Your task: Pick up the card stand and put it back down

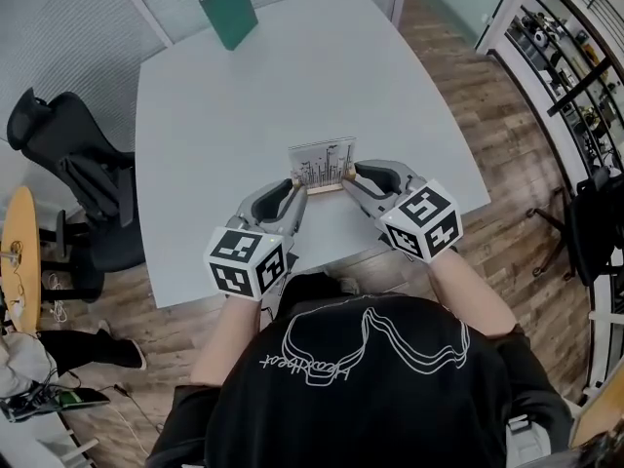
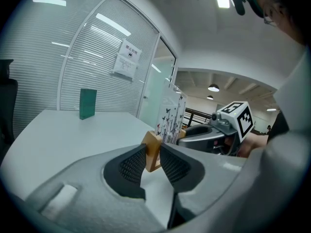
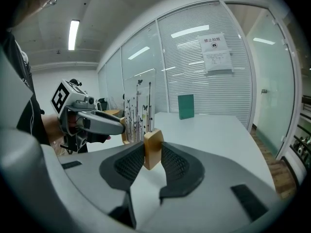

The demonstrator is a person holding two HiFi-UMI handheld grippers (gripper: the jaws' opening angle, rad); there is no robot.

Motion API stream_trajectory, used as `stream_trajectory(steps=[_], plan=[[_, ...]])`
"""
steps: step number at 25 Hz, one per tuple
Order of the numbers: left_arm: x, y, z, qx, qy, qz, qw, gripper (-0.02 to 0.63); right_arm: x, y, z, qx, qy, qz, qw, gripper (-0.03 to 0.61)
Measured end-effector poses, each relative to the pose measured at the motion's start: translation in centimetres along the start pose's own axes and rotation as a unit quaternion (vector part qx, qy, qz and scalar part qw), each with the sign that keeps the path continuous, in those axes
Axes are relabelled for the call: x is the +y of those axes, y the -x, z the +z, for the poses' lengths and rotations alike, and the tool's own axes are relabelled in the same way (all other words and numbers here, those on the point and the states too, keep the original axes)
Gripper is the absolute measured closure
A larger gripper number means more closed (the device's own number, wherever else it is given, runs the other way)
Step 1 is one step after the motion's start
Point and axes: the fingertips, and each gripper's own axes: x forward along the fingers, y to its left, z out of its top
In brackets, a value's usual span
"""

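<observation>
The card stand (image 1: pixel 322 164) is a clear printed card upright in a wooden base, near the front edge of the white table (image 1: pixel 224 115). My left gripper (image 1: pixel 295 191) is shut on the base's left end, and its own view shows the wooden end (image 2: pixel 152 152) pressed between both pads. My right gripper (image 1: pixel 349 175) is shut on the other end, with that wooden block (image 3: pixel 152 148) squeezed between its pads. The card (image 3: pixel 137 108) rises between the two grippers. Whether the base rests on the table or hangs just above it, I cannot tell.
A green book (image 1: pixel 228 10) stands upright at the table's far edge, against the blinds. A black office chair (image 1: pixel 73 178) sits left of the table. Shelving (image 1: pixel 575 57) lines the right side, over wooden floor.
</observation>
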Motion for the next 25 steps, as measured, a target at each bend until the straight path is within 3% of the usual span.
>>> stream_trajectory(steps=[8, 15, 25], plan=[[2.0, -2.6, -0.3, 0.013, 0.000, -0.001, 0.9999, 0.517, -2.4, -2.3, -0.3, 0.005, 0.021, 0.004, 1.000, 0.466], [4.4, -5.5, -1.0, 0.025, 0.032, -0.005, 0.9992, 0.517, -5.1, -5.3, -0.5, 0.005, 0.011, 0.010, 1.000, 0.468], [8.2, -9.3, -3.2, 0.042, 0.040, 0.003, 0.9983, 0.517, -8.0, -10.0, -3.1, 0.027, 0.018, 0.018, 0.999, 0.471]])
